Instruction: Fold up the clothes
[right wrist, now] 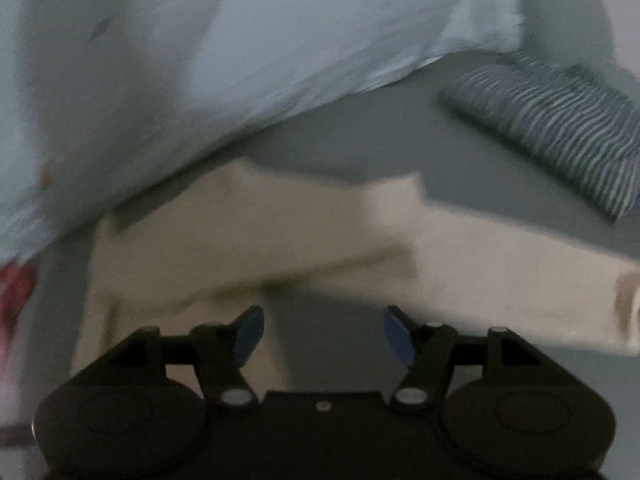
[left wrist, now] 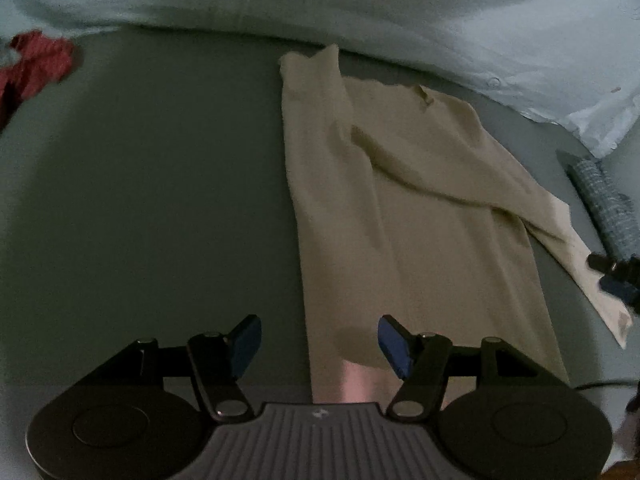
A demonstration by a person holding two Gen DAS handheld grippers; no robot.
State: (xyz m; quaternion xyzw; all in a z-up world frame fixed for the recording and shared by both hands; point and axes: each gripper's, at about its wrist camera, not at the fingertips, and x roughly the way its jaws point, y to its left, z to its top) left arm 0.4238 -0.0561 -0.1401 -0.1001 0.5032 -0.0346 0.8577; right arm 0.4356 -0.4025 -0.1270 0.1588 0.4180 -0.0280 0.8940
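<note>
i am in the middle of folding the cream-coloured soft cloth garment (left wrist: 400,200), which lies flat on the grey-green bed sheet (left wrist: 160,200), just below the pale blue pillow (left wrist: 360,4). the garment is already narrow and long in the left view, with one part laid across its upper half, so i judge that the side folds are mostly made and the lengthwise fold is not yet done.

my left gripper (left wrist: 320,340) hangs over the near end of the garment, its blue pads (left wrist: 394,344) apart, holding nothing. my right gripper (right wrist: 324,334) is also spread apart and empty; it hangs over the side of the garment (right wrist: 280,232), where a piece sticks out toward the right edge of the view. this view is blurred, so i cannot tell the folds exactly.

next, i think the sticking piece on the right must be tucked in, then both grippers must pinch the near corners and carry them to the far edge.

a folded blue-and-white striped cloth (right wrist: 560,128) lies apart on the right, a crumpled red cloth (left wrist: 36,68) far to the left.
</note>
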